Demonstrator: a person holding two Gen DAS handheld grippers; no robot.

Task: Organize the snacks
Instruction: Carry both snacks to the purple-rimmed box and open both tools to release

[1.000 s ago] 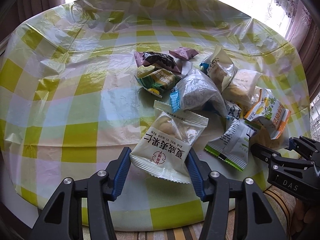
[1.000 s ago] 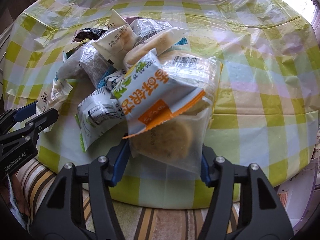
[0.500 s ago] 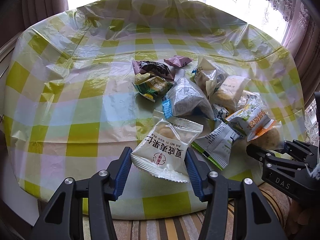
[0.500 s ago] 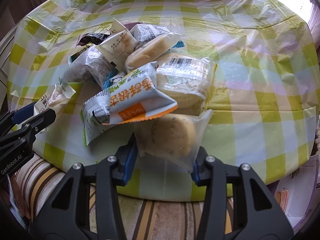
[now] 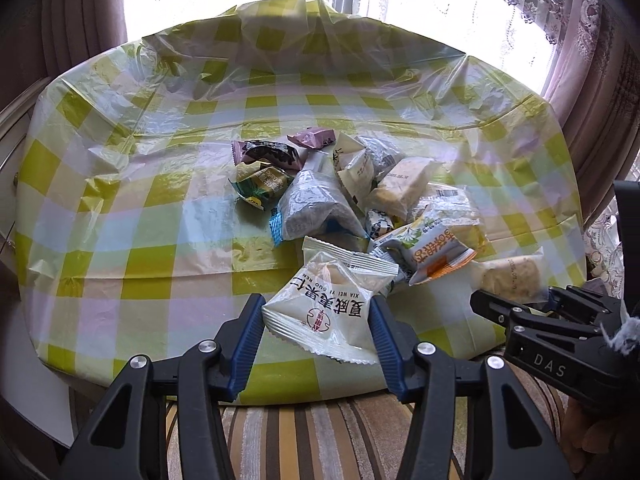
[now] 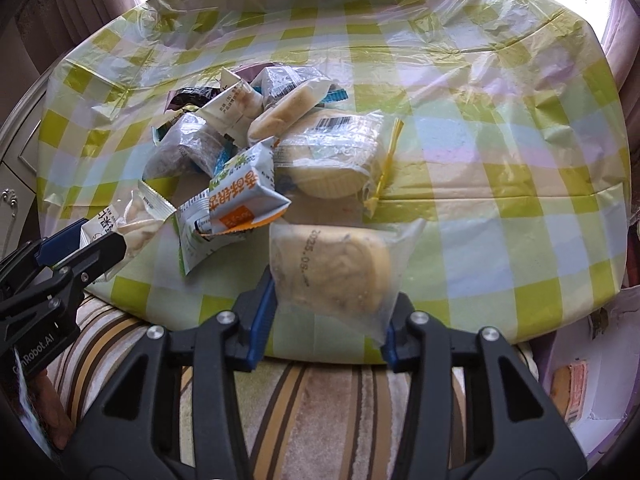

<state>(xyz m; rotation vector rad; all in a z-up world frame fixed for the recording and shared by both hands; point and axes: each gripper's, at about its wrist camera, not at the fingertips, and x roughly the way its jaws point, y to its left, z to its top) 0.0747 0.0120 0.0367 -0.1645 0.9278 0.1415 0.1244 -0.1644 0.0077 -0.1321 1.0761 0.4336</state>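
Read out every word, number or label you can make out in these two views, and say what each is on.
"XIA WEI YI GUO REN": white snack packet with a red seal, in the left gripper.
"2025.08." then unclear: frosted clear packet with a round pastry, in the right gripper.
"DAS": black body of the right gripper.
"GenRobot.AI", partly cut off: black body of the left gripper.
Chinese characters on the packets and the barcode digits: not legible to me.

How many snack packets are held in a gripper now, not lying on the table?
2. The white packet with red print sits in the left gripper; the clear-wrapped round pastry sits in the right gripper.
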